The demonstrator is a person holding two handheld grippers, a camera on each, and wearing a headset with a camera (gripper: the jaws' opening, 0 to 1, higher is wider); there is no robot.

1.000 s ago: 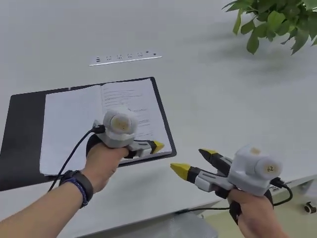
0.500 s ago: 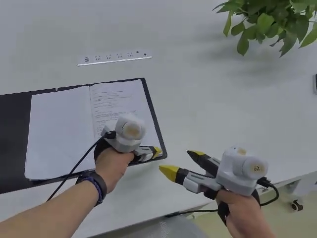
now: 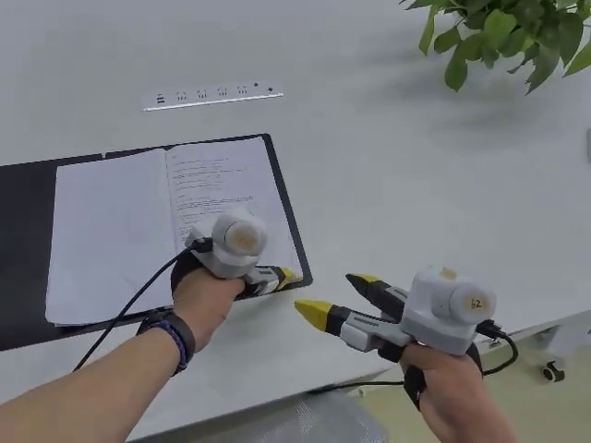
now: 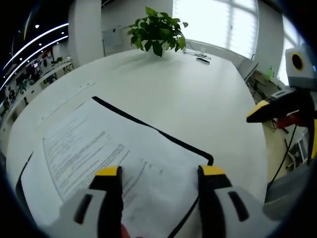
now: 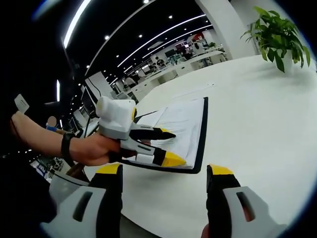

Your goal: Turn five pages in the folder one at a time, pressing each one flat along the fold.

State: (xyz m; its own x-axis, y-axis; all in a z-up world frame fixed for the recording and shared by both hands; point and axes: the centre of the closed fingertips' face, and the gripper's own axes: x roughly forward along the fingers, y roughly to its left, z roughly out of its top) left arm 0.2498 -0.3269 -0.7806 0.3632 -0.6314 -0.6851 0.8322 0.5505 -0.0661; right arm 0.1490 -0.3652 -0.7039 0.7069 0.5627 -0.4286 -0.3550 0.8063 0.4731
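Note:
A black folder (image 3: 20,240) lies open on the white table, with a blank white left page (image 3: 106,231) and a printed right page (image 3: 226,189). My left gripper (image 3: 282,275) hovers open over the right page's near right corner (image 4: 163,148); its yellow-tipped jaws stand wide apart with nothing between them (image 4: 160,171). My right gripper (image 3: 340,297) is open too, just off the folder's near right corner, above bare table, pointing left toward the left gripper (image 5: 171,147). In the right gripper view the folder (image 5: 185,121) lies beyond the open jaws (image 5: 165,169).
A leafy green plant (image 3: 503,32) stands at the table's far right. A flush socket strip (image 3: 212,95) sits in the table beyond the folder. The table's near edge (image 3: 517,323) runs close under the right hand. A black cable (image 3: 129,300) trails from the left gripper.
The head camera has shifted a little. Both grippers stay open and hold about the same places by the folder's near right corner.

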